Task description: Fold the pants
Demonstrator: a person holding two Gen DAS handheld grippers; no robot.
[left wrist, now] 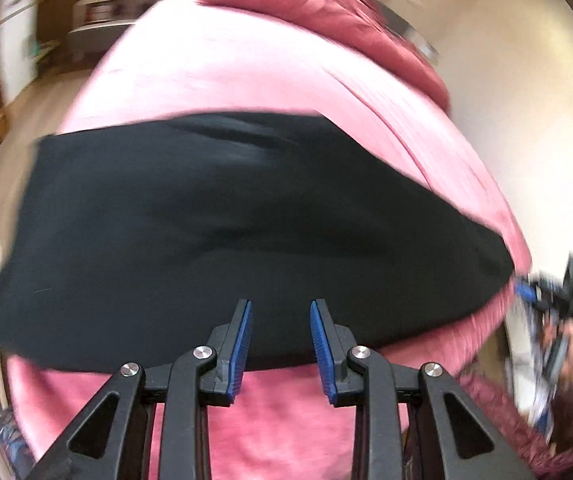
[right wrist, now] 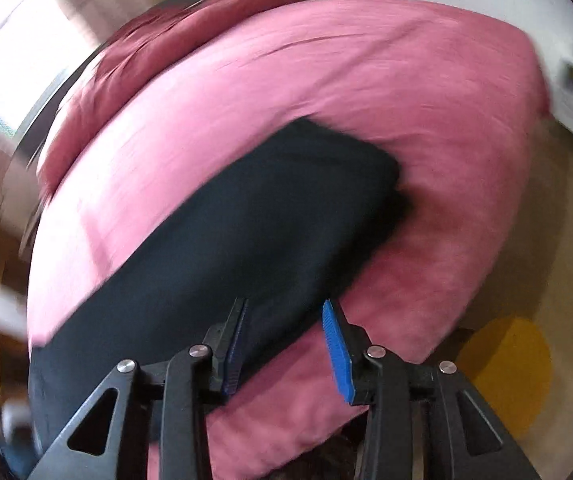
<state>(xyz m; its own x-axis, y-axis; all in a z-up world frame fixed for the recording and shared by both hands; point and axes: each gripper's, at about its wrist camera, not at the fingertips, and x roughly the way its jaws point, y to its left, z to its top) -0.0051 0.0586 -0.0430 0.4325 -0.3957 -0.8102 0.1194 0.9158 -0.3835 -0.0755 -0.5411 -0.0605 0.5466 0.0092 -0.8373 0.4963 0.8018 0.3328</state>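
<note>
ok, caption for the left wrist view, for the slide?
Open left gripper hovers above black pants laid flat on a pink bed cover.

Motion-blurred room edges; pants point(right wrist: 214, 248) cut off lower-left.

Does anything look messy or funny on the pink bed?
Nothing stands out. The black pants lie flat in a long band on the pink bedspread, with only a few soft wrinkles. Both pictures are blurry, so small flaws could hide.
</note>
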